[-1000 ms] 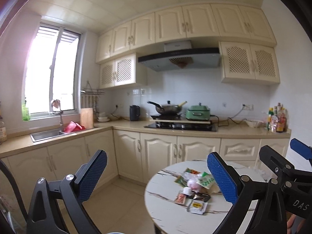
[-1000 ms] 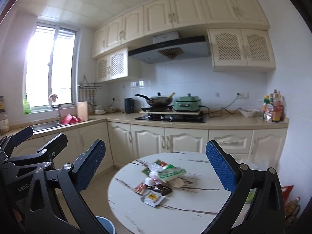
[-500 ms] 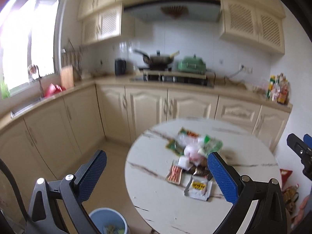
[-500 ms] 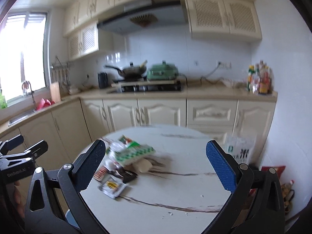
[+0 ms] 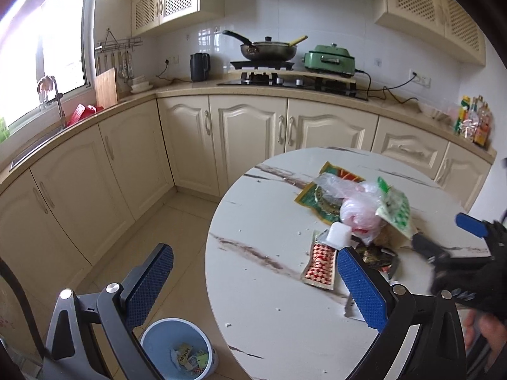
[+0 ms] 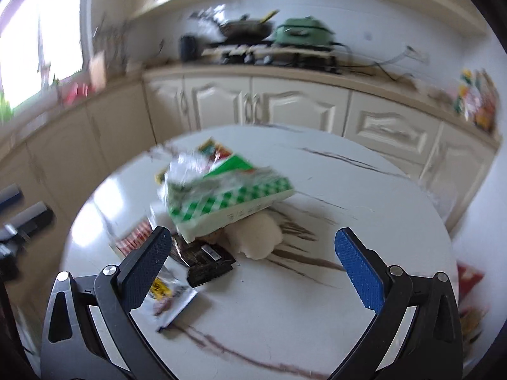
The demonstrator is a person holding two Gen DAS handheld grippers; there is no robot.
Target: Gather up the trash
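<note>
Round marble-patterned table point(image 5: 272, 300) carries a heap of trash: crinkled plastic bags point(image 5: 358, 202), a green-checked packet point(image 6: 228, 196) with its long axis running left to right, and flat foil wrappers point(image 5: 320, 262). Left gripper point(image 5: 253, 281) and right gripper point(image 6: 253, 262) both spread wide, holding nothing. Blue round bin point(image 5: 177, 345) on floor beside table.

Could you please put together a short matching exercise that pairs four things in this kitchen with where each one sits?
Things:
1. blue bin
2. green-checked packet
3. frying pan
4. black kettle

Places:
A. on the counter, left of the stove
B. on the floor beside the round table
C. on top of the trash pile on the table
D. on the stove

Pairs: 1-B, 2-C, 3-D, 4-A
</note>
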